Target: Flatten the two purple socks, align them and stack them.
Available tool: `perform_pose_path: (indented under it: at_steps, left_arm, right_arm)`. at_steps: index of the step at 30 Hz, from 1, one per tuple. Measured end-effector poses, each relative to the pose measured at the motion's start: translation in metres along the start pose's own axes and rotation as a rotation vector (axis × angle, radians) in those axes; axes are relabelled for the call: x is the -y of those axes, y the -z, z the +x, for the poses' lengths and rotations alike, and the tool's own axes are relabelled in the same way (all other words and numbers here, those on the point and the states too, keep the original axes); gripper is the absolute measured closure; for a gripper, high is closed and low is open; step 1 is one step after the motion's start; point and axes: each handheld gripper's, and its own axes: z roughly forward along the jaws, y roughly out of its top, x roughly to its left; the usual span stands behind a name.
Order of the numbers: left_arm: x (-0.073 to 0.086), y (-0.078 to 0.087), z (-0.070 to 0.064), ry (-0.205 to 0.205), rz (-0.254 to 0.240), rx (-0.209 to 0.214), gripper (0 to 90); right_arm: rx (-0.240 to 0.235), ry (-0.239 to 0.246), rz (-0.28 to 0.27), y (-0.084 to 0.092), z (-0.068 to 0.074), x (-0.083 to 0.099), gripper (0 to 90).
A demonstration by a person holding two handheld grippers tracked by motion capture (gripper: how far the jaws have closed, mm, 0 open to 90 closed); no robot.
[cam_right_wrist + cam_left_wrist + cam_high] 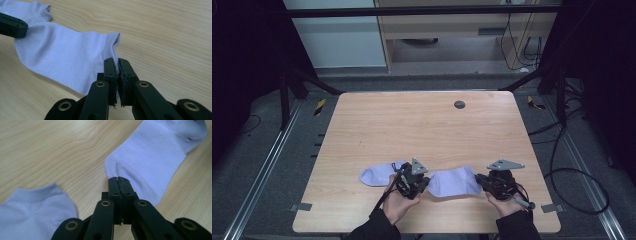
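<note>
Sock (67, 60) edge between right gripper (117, 65) fingers (110, 75)

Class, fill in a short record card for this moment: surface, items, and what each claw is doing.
surface: wooden table
items: two pale lilac socks, lying flat near the front edge
right sock: pinched at both ends
left sock: lying free beside it
left claw: shut on the right sock's rounded end
right claw: shut on its opposite end

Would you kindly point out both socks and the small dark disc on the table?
right sock (455, 181), high view, middle of its body
left sock (377, 175), high view, middle of its body
dark disc (459, 104), high view, its centre
</note>
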Motion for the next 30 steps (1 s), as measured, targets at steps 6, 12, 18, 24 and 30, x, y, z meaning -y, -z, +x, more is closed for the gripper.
perform_pose_path:
  at_steps: [6, 12, 18, 24, 30]
  left_arm:
    - [0.013, 0.016, 0.012, 0.011, 0.007, -0.012, 89.2]
    - [0.029, 0.027, 0.025, 0.032, 0.020, -0.024, 89.2]
    - [0.045, 0.031, 0.036, 0.059, 0.042, -0.023, 89.2]
    - [0.054, 0.024, 0.037, 0.066, 0.080, -0.006, 89.1]
    - [0.057, 0.014, 0.036, 0.053, 0.105, -0.010, 88.9]
  right_arm:
    - [-0.033, 0.018, 0.004, -0.009, 0.021, -0.005, 86.4]
    - [-0.064, 0.036, 0.027, -0.020, 0.041, -0.006, 86.3]
    - [-0.095, 0.039, 0.051, -0.030, 0.054, -0.006, 86.2]
    - [-0.098, 0.035, 0.082, -0.035, 0.056, -0.001, 86.1]
    - [-0.091, 0.034, 0.109, -0.040, 0.055, 0.004, 85.4]
